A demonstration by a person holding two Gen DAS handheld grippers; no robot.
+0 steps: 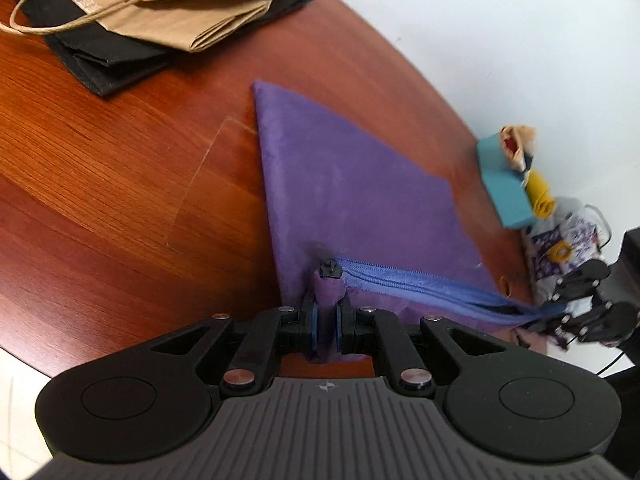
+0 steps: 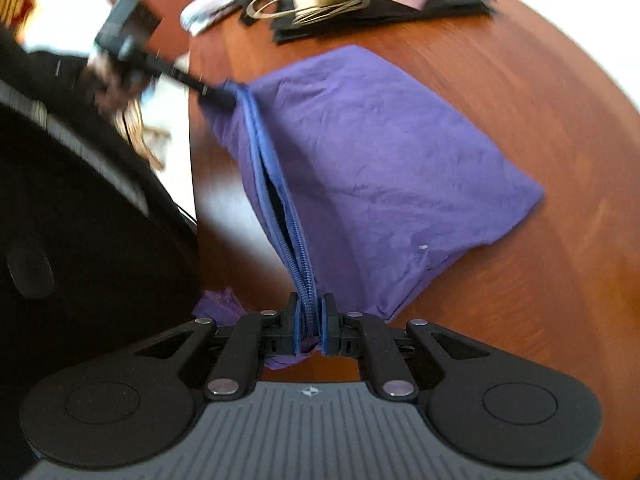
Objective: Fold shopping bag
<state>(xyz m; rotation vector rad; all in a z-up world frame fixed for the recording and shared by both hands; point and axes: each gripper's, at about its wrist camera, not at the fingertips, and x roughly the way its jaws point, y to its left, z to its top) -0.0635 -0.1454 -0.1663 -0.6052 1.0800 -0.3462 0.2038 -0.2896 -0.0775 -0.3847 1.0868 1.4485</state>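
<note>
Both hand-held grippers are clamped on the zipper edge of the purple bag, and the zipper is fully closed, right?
Not quite. Both hand-held grippers, left and right, do clamp the purple bag's zipper edge, but the zipper gapes partly open, as the right wrist view shows.

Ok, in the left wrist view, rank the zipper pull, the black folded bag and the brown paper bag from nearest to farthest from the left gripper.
1. Zipper pull: just ahead of the left gripper, at the purple bag's pinched corner.
2. Black folded bag: far left on the table.
3. Brown paper bag: farthest, lying on top of the black one.
</note>
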